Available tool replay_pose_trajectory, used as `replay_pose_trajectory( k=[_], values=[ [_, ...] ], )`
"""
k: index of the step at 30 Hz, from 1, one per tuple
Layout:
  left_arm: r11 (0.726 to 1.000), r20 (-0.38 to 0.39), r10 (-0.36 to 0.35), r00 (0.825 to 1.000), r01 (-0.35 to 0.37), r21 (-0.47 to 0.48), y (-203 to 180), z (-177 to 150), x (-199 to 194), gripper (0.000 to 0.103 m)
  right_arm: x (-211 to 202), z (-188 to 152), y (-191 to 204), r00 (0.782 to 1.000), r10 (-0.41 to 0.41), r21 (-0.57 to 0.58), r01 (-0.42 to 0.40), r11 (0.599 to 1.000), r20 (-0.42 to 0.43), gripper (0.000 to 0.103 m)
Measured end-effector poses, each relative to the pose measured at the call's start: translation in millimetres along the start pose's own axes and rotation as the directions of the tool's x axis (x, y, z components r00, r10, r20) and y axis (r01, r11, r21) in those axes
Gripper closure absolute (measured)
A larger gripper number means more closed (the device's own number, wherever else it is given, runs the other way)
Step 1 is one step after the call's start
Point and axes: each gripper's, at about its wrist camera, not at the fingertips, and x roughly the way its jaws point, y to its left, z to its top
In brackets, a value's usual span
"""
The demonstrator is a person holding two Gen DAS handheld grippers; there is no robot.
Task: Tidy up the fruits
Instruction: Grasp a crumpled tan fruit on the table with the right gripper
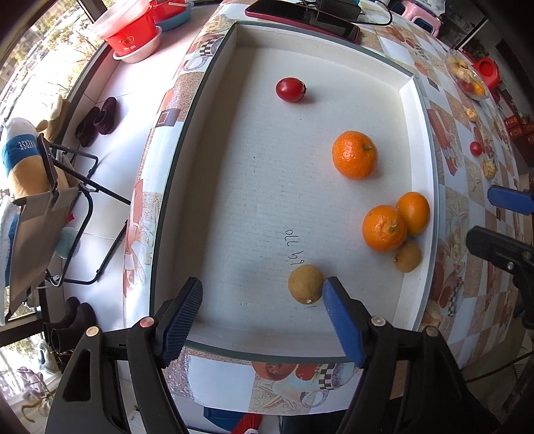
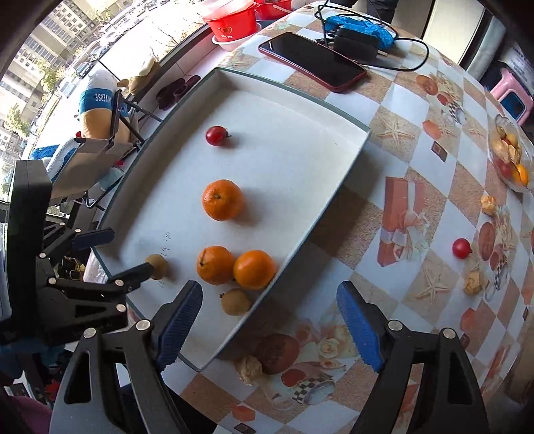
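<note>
Left gripper (image 1: 262, 297) is hovering spread wide, right pad touching the brown fruit (image 1: 305, 283) in the white tray (image 1: 412, 110). Right gripper (image 2: 268, 308) is also gaping, empty, over the worktop (image 2: 417, 160). Risk: pad is nudging the round fruit, so it could roll away before closure.

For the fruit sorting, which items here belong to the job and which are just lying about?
Job:
white tray
three oranges
red fruit in tray
two brown fruits
loose red fruit on table
left gripper, open
right gripper, open

Lying about:
phone
charger
red buckets
glass fruit bowl
</note>
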Motion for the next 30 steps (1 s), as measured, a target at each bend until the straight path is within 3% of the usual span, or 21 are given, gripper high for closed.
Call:
replay_pose_trajectory(
  k=[3,6,8,18,22,24,25,26,28,30],
  values=[
    [1.0,-0.005,0.007,1.0,-0.007,0.015,-6.2,-3.0,1.7,0.025,10.1,-28.3,-19.7,0.997,-0.045,-0.014,0.044,0.999,-0.061,0.019],
    [0.999,-0.018,0.009,1.0,-0.009,0.037,-13.5,-5.2,3.2,0.025,24.4,-55.9,-22.7,0.99,-0.041,-0.044,0.035,0.998,-0.132,0.019],
    [0.999,-0.024,0.013,1.0,-0.012,0.053,-17.7,-7.2,3.2,0.025,32.5,-69.5,-16.2,0.986,-0.034,-0.076,0.022,0.997,-0.161,0.0],
    [0.995,-0.041,0.026,0.999,-0.022,0.095,-35.7,-19.4,-7.2,0.025,57.1,-74.6,28.2,0.989,-0.05,-0.223,0.018,0.975,-0.136,0.0],
    [0.994,-0.056,0.038,0.998,-0.031,0.109,-38.4,-22.4,-7.2,0.025,66.0,-64.7,37.1,0.989,-0.036,-0.238,0.001,0.971,-0.145,0.032],
    [0.992,-0.061,0.043,0.997,-0.036,0.117,-40.9,-24.3,-8.1,0.025,69.8,-58.0,42.5,0.99,-0.031,-0.25,-0.005,0.968,-0.141,0.033],
    [0.992,-0.061,0.045,0.997,-0.037,0.121,-42.5,-24.7,-8.8,0.025,69.6,-56.7,44.0,0.99,-0.029,-0.257,-0.008,0.966,-0.138,0.043],
    [0.992,-0.061,0.045,0.997,-0.037,0.124,-43.7,-24.4,-9.4,0.025,68.1,-56.9,44.0,0.991,-0.026,-0.262,-0.011,0.965,-0.135,0.06],
    [0.991,-0.06,0.043,0.997,-0.035,0.132,-47.9,-22.9,-10.8,0.025,67.0,-56.1,42.8,0.989,-0.009,-0.254,-0.028,0.967,-0.146,0.075],
    [0.989,-0.055,0.041,0.998,-0.032,0.146,-54.5,-20.5,-13.0,0.025,65.0,-55.2,36.1,0.989,0.005,-0.221,-0.038,0.974,-0.148,0.075]
  ],
)
